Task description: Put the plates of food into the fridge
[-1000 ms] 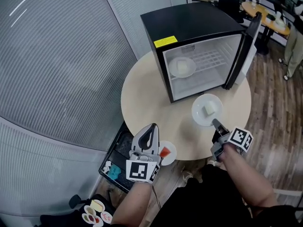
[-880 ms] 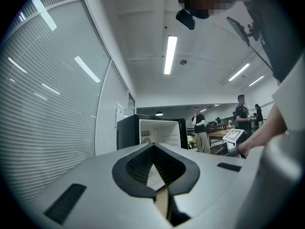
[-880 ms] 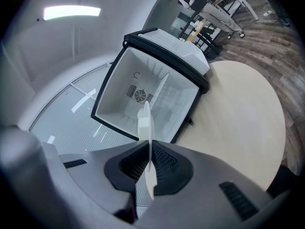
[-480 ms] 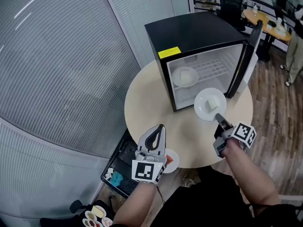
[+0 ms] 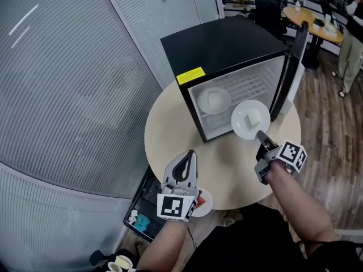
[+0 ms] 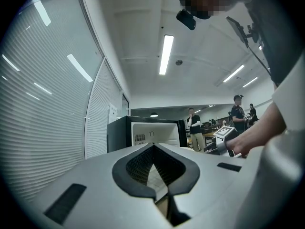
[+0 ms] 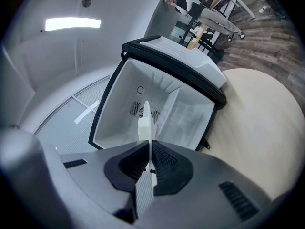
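Note:
A black mini fridge (image 5: 227, 44) stands on the round beige table (image 5: 227, 163) with its door (image 5: 295, 55) swung open to the right. One white plate with a pale food block (image 5: 214, 101) rests on its wire shelf. My right gripper (image 5: 261, 136) is shut on the rim of a second white plate (image 5: 251, 119) with a white block, held just in front of the opening. That plate shows edge-on (image 7: 147, 109) between the jaws in the right gripper view, facing the fridge interior (image 7: 181, 113). My left gripper (image 5: 184, 162) hovers shut and empty at the table's near edge, next to a small plate of red food (image 5: 202, 203).
A ribbed glass wall curves along the left. Under the table's near edge sits a dark crate (image 5: 142, 220) with blue items. Small dishes (image 5: 122, 262) lie on the floor at bottom left. Another table (image 5: 315, 21) and people stand at the back right.
The right gripper has carried its plate up and forward from the table toward the fridge opening. The left gripper has stayed near the table's front edge.

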Available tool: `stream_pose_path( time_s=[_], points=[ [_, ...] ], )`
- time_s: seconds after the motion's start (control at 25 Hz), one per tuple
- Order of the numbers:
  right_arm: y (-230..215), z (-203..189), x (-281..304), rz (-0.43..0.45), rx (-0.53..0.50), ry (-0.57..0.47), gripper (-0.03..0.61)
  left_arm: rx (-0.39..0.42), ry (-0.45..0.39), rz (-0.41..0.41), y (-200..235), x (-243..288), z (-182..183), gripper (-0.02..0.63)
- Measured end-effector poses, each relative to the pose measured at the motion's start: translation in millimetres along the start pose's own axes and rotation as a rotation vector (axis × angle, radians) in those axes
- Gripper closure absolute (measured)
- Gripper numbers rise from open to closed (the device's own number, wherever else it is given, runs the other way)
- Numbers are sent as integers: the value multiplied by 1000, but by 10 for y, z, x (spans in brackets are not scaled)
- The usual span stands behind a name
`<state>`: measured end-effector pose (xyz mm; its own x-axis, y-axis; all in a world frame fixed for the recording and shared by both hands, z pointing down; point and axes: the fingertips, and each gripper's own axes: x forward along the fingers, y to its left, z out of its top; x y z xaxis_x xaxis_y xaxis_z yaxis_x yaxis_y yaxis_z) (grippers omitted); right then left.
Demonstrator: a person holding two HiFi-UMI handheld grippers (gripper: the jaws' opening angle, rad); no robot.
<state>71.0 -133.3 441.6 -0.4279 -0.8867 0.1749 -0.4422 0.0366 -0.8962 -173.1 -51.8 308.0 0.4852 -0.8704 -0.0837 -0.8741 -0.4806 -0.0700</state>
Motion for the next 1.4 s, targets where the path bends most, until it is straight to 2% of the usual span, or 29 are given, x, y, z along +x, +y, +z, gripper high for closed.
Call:
stream_pose_path(
  time_s=[0.76,1.4],
  points=[
    [-219,668,770,8,29,18,560,-8,14,11,52,946,-94,609],
    [-508,913,1173,-7,89,40,560,-6,54,22,-27,1381,-187,609]
  ],
)
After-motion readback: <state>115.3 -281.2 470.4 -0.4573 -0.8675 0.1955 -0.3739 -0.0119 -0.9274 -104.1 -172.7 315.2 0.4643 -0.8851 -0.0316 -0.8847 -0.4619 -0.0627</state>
